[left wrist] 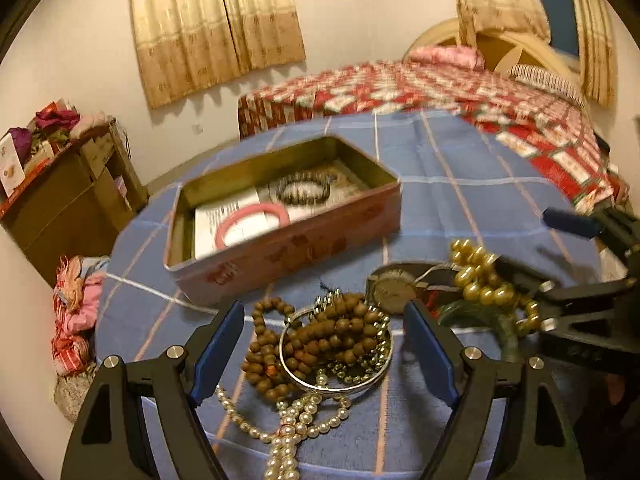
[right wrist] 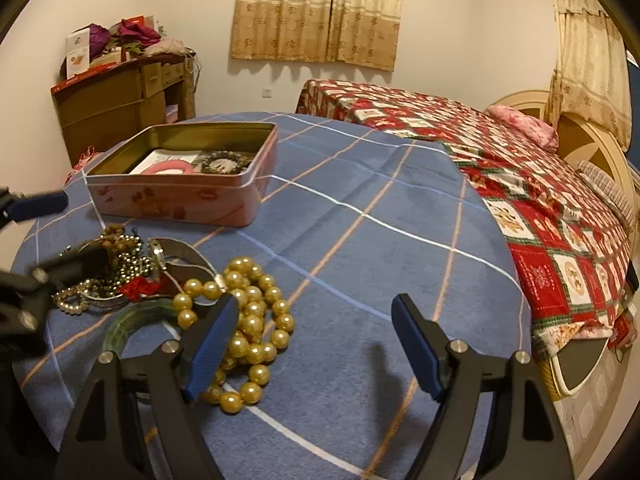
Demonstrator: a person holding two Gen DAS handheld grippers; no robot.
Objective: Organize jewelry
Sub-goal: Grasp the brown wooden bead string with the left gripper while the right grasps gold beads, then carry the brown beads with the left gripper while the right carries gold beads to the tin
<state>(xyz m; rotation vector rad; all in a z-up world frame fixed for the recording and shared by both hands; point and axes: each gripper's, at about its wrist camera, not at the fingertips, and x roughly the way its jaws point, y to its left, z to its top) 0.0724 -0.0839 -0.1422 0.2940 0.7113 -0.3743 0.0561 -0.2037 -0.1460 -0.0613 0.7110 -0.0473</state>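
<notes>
Nearest, the left gripper (left wrist: 324, 352) hangs with fingers spread wide and empty over a heap of brown beads (left wrist: 320, 336), a silver bangle (left wrist: 336, 384) and pearls (left wrist: 288, 432) at the counter's (right wrist: 360, 184) near edge. Beside it, the right gripper (right wrist: 316, 340) gapes empty by gold pearls (right wrist: 252, 320). Farther back, the pink tin (left wrist: 280, 248) holds a pink bangle (left wrist: 252, 224) and a dark bracelet (left wrist: 306, 190).
</notes>
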